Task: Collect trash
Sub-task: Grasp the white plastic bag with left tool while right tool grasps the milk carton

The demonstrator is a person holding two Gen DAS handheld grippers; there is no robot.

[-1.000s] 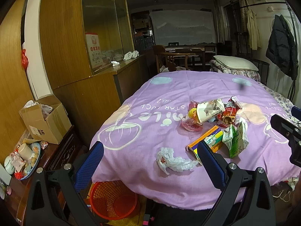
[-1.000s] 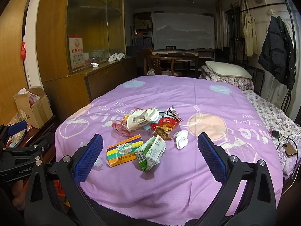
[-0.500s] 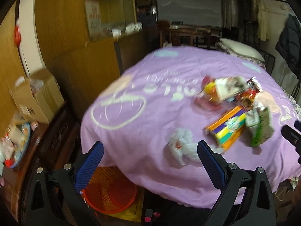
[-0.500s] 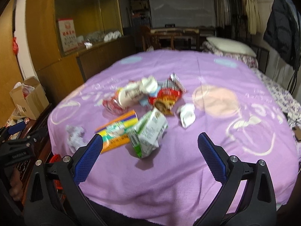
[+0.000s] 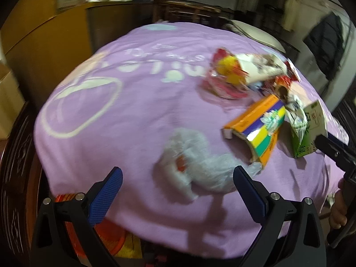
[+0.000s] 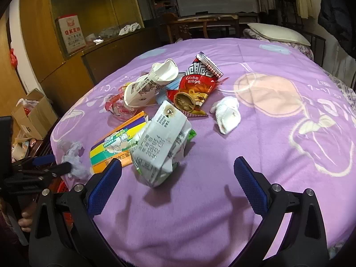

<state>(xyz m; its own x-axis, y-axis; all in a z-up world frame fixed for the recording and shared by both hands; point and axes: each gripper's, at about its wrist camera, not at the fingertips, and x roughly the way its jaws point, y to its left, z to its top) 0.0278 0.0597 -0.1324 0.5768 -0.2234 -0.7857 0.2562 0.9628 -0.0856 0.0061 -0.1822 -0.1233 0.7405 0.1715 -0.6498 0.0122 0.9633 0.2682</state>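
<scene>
Trash lay scattered on the purple cloth (image 6: 255, 146) covering the table, and I take the crumpled green-and-white carton (image 6: 161, 143) as my landmark. My right gripper (image 6: 178, 184) hung just before that carton, fingers spread wide and grasping nothing; the carton sat between them but a little farther out, touching neither pad. Against the carton's left side lay the flattened orange, yellow and green box (image 6: 115, 145), one end torn open. Left of the box, near the table edge, sat the wadded pale plastic wrapper (image 6: 74, 158). My left gripper (image 5: 176, 191) was released too, its blue pads wide apart with the wrapper (image 5: 195, 166) just ahead of them, blurred in that view. Beyond the carton lay the red snack bag (image 6: 195, 89) printed with a lion, and left of that bag the crushed white paper cup (image 6: 151, 86) resting on a clear pink-trimmed wrapper (image 6: 118, 108). Right of the carton, apart from it, was a balled white tissue (image 6: 227, 113). Below the table edge on the wrapper's side stood an orange basket (image 5: 104, 238), partly hidden by my left gripper's frame.
</scene>
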